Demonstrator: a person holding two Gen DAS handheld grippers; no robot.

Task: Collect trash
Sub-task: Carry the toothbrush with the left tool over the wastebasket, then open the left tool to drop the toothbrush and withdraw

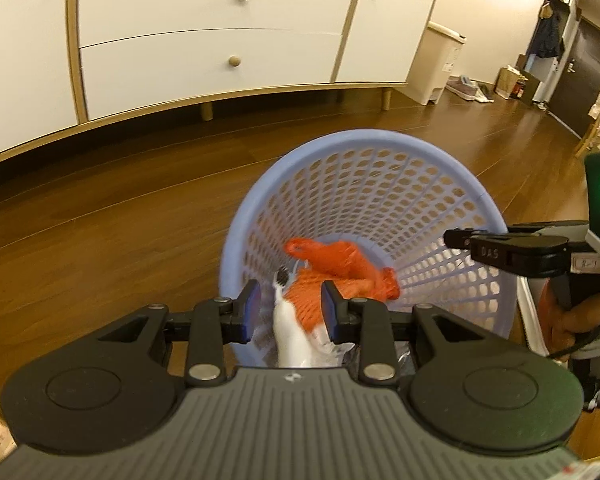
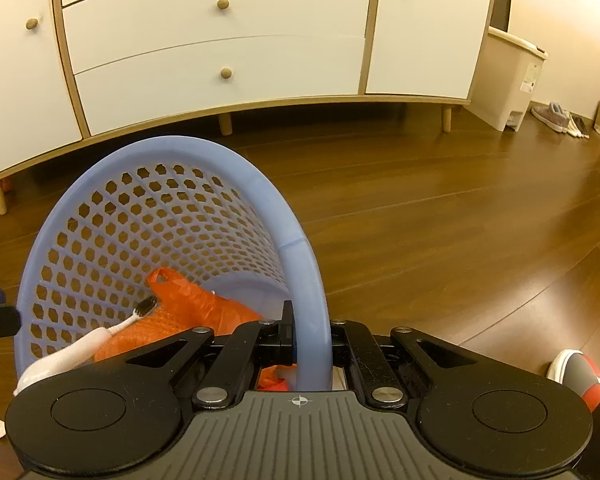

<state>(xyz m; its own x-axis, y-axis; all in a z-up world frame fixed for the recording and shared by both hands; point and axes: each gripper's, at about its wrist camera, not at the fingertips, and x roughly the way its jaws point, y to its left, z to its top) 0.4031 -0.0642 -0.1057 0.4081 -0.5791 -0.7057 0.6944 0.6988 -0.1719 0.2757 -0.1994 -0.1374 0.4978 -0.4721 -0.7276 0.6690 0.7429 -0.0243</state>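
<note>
Two fisheye views, one riding on each of my tongs, both low over the floor and facing the white sideboard.

My left camera looks forward and down into the blue basket (image 1: 452, 168) from its near rim, very close. My right camera sits at the basket's right rim, equally close, looking across it. Both share the basket's inside, the orange bag (image 2: 204, 300), the toothbrush (image 2: 100, 340), the sideboard (image 1: 220, 40) and the wooden floor (image 2: 460, 220).

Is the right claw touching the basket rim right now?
Touching. The right wrist view shows the right claw closed on the blue basket rim, one finger inside the wall and the other outside.
</note>
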